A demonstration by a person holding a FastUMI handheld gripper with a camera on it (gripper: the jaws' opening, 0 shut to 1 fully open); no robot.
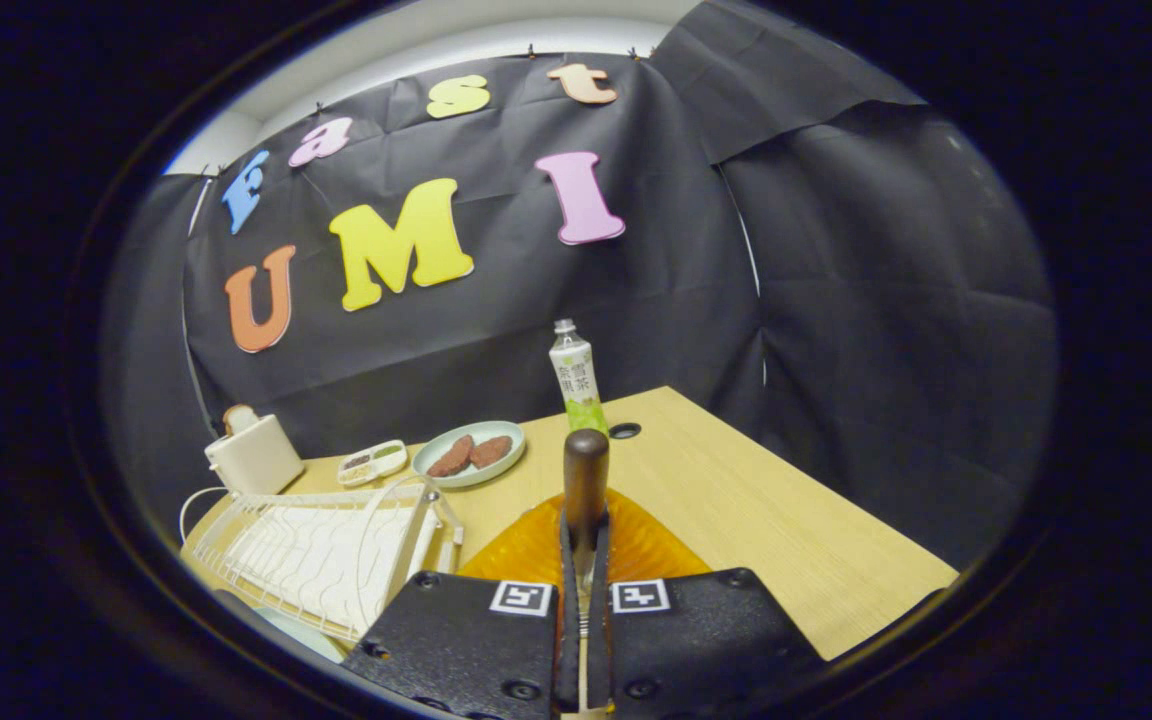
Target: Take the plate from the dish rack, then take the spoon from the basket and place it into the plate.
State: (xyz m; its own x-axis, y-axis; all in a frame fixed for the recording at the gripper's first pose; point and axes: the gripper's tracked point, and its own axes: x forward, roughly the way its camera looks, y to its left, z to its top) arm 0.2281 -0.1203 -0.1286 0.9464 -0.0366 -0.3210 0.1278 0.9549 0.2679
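Fingers (pixel 584 560) nearly closed, only a thin slit between them, clamped on the spoon (pixel 586 490) from both sides. The spoon stands upright in the grip; its dark brown rounded handle end rises above the fingertips, and a pale metal strip of it shows in the slit lower down. Cannot tell where the bowl end sits; it is hidden by the fingers.

Directly under and just ahead of the fingers lies the plate (pixel 536 548), amber, translucent, ribbed, resting on the wooden surface (pixel 736 500). The spoon hangs over it; whether it touches is not visible.

To the left of the fingers, just beside the plate, the white wire dish rack (pixel 326 550) with a pale ribbed tray inside. Beyond the rack, a cream-coloured toaster (pixel 254 452) with a slice of bread standing in its slot, its white cord trailing off beside the rack.

Beyond the fingers and a little left: a pale green dish (pixel 469 452) holding two reddish-brown patties, and next to it a small divided tray (pixel 373 462) with bits of food. Straight beyond the spoon's handle, a drink bottle (pixel 576 378) stands upright with a green label, near a round cable hole (pixel 624 431) in the surface.
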